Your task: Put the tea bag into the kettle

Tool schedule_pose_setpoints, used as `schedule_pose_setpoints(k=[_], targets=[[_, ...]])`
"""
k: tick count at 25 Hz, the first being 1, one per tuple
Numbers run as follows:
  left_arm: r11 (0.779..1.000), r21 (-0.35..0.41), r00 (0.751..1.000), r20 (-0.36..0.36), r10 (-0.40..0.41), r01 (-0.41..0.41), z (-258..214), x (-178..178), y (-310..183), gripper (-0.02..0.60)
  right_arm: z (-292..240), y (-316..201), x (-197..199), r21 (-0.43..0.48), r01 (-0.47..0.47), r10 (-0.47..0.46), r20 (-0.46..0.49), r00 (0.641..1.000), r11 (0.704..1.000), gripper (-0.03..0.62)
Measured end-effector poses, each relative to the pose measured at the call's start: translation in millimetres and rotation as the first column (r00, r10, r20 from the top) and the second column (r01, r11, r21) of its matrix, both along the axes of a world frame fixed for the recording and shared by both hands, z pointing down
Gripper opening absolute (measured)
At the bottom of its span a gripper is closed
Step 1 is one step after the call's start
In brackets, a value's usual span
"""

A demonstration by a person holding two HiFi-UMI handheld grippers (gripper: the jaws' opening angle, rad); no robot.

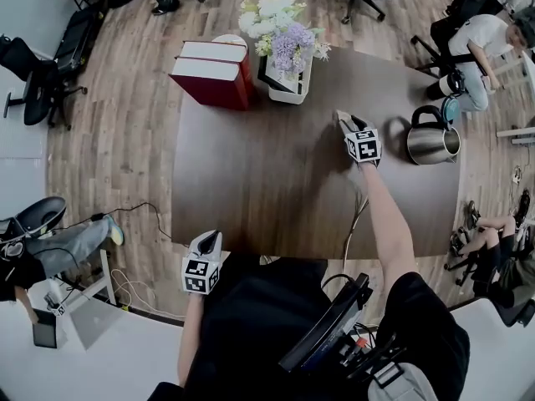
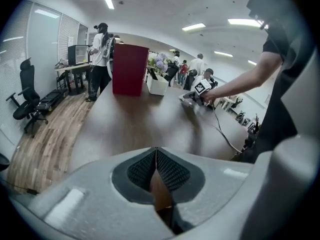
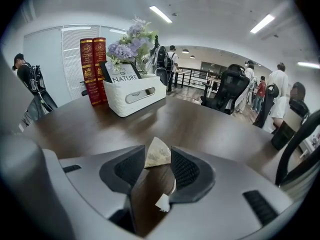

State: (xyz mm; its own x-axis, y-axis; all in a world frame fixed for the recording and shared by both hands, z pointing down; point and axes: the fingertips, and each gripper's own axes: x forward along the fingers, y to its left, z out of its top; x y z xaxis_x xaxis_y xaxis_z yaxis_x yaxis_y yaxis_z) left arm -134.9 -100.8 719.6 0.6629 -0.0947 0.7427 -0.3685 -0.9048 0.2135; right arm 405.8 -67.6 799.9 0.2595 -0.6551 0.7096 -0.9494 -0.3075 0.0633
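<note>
A pale pyramid tea bag [image 3: 158,152] lies on the dark table [image 1: 276,190]. My right gripper [image 3: 157,160] is open around the bag, one pad on each side, and I cannot see either pad pressing on it. Its small white tag [image 3: 163,202] shows further back in the gap. In the head view the right gripper [image 1: 343,120] is at mid-table, left of the steel kettle [image 1: 432,140], which stands upright near the right edge. My left gripper [image 1: 209,241] hovers at the table's near edge, and its pads [image 2: 165,171] are shut together on nothing.
Two red books [image 1: 213,73] and a white planter with flowers [image 1: 287,67] stand at the far side of the table. A cable [image 1: 355,220] trails over the near edge. People sit to the right of the table, and office chairs stand around it.
</note>
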Motion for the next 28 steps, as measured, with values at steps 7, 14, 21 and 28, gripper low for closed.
schedule_pose_setpoints(k=[7, 14, 21, 28], targets=[[1.0, -0.003, 0.999, 0.029, -0.02, 0.02, 3.0, -8.4, -0.9, -0.011, 19.3, -0.6, 5.1, -0.03, -0.001, 0.002, 0.044, 0.999, 1.0, 0.163], [0.999, -0.004, 0.998, 0.039, -0.043, 0.043, 6.1, -11.0, -4.5, -0.011, 25.7, -12.1, 3.8, -0.025, 0.021, -0.02, 0.046, 0.999, 0.999, 0.16], [1.0, -0.001, 0.999, 0.041, -0.021, 0.021, 10.0, -2.9, 0.8, -0.011, 29.8, -14.8, -7.2, -0.044, 0.058, -0.055, 0.062, 0.997, 0.997, 0.072], [0.999, 0.015, 0.999, 0.027, -0.031, 0.03, 8.4, -2.7, -2.8, -0.011, 24.7, -16.7, -17.1, -0.056, 0.065, -0.068, -0.05, 0.996, 0.996, 0.043]])
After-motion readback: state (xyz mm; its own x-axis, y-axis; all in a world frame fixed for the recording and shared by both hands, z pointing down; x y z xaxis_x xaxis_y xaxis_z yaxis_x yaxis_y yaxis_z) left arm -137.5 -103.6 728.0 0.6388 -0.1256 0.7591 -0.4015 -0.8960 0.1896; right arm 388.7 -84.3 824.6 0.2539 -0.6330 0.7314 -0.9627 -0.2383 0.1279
